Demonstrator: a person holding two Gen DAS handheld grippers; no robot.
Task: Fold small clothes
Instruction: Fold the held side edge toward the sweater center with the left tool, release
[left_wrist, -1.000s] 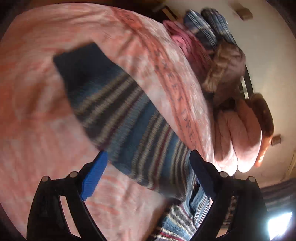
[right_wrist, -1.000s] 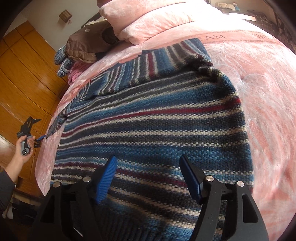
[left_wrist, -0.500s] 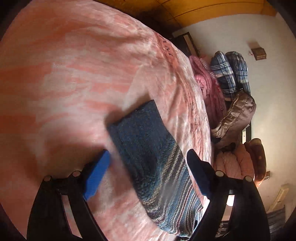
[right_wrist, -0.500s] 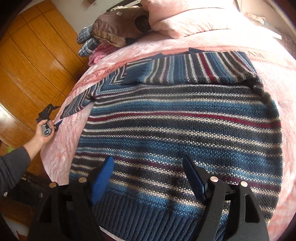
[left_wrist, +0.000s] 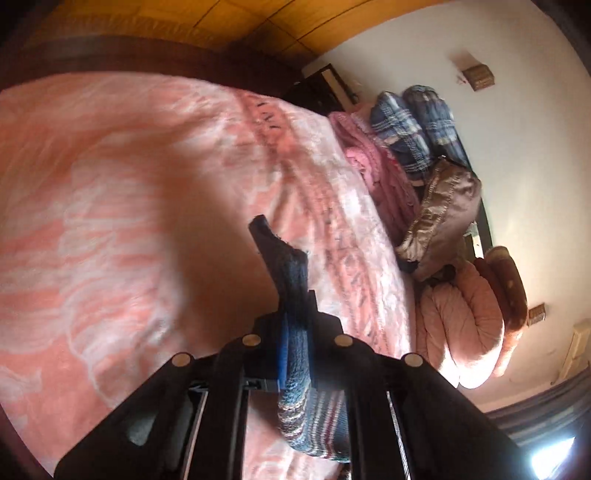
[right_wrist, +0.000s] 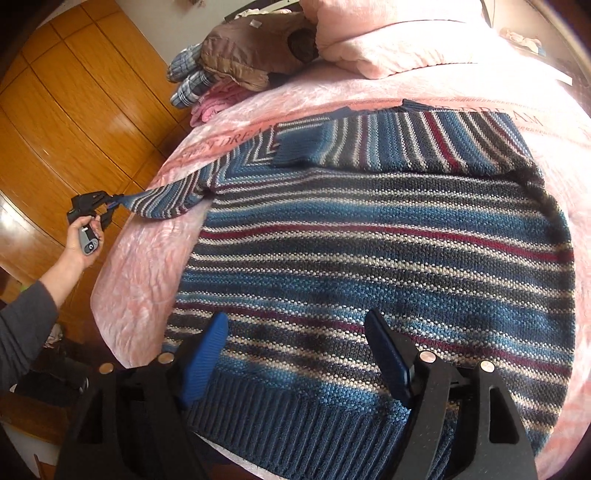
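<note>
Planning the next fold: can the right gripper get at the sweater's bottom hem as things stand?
Probably yes. The right gripper is open, directly over the sweater near its ribbed hem, with nothing between them.

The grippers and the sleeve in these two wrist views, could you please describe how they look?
Both the left gripper and right gripper have glossy black linkage frames with round silver rivets and ribbed blue finger pads. The handle in the left hand is grey. The sleeve is dark grey.

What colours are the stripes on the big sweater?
The sweater has blue, dark grey, white and red stripes, clearest in the right wrist view.
</note>
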